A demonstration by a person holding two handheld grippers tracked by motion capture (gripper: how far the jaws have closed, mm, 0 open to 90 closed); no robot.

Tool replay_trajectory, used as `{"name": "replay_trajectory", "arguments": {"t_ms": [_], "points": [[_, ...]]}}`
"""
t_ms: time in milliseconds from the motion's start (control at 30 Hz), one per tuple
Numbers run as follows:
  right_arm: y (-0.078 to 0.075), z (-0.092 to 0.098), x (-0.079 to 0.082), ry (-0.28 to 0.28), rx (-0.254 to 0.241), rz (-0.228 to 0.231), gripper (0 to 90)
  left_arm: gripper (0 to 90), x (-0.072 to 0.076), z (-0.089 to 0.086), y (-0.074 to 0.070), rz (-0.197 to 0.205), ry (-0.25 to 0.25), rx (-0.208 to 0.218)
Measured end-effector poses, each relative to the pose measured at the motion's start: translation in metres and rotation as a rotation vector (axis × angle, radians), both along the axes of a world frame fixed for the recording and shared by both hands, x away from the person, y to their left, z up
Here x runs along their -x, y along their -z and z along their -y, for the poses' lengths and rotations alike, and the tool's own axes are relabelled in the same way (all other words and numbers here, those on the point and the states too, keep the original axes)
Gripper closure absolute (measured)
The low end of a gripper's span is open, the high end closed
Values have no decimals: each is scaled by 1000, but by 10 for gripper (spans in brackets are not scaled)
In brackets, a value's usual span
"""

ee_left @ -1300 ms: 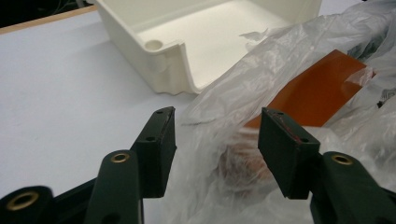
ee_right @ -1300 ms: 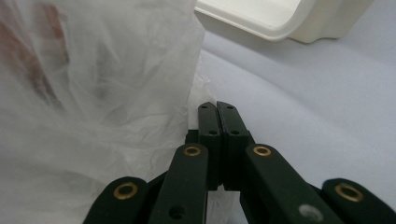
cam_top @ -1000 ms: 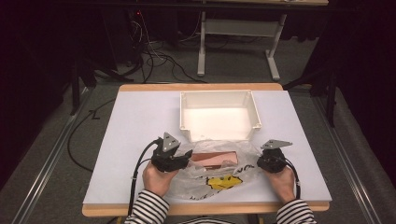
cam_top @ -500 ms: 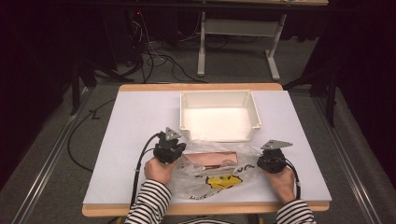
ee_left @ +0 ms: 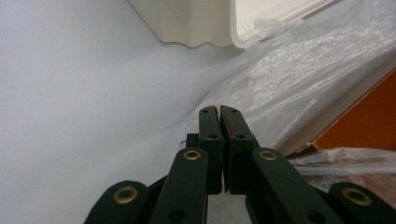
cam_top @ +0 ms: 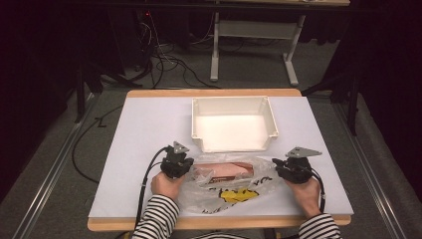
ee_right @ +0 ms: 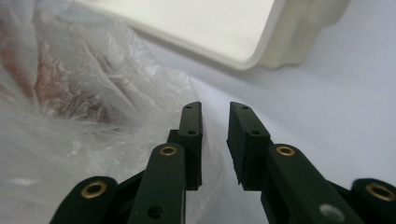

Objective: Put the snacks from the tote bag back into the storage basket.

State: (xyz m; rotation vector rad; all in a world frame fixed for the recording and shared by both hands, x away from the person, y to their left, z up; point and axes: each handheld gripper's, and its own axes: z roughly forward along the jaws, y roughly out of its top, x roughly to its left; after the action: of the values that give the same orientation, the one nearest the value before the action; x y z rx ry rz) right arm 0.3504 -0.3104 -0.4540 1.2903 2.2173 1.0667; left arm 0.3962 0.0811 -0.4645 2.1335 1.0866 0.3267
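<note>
Left gripper clenched beside plastic bag; right gripper parted, jaws just opening.

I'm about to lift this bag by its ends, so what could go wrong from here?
1. The left tongs look shut at the edge of the thin clear plastic bag; it may slip free or tear.
2. The right tongs stand apart, jaws just opening, so that end could sag, spilling the orange box.
</note>
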Motion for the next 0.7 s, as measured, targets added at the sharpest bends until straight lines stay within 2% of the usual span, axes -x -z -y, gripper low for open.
{"name": "replay_trajectory", "arguments": {"t_ms": [167,400,467,533,600,700], "points": [[-25,4,4,-2,-21,37,720,871,2,1,-1,15,6,11],[-51,-7,11,-67,-99,85,642,872,5,2,-3,25,16,11],[-54,-12,10,-94,-104,83,614,872,5,2,-4,25,15,14],[-54,-18,10,-117,-88,71,586,872,6,3,-4,26,17,15],[-48,-26,8,-126,-47,45,561,870,6,4,-5,28,18,15],[-37,-31,1,-135,-43,-3,547,869,6,4,-5,30,18,17]]}}
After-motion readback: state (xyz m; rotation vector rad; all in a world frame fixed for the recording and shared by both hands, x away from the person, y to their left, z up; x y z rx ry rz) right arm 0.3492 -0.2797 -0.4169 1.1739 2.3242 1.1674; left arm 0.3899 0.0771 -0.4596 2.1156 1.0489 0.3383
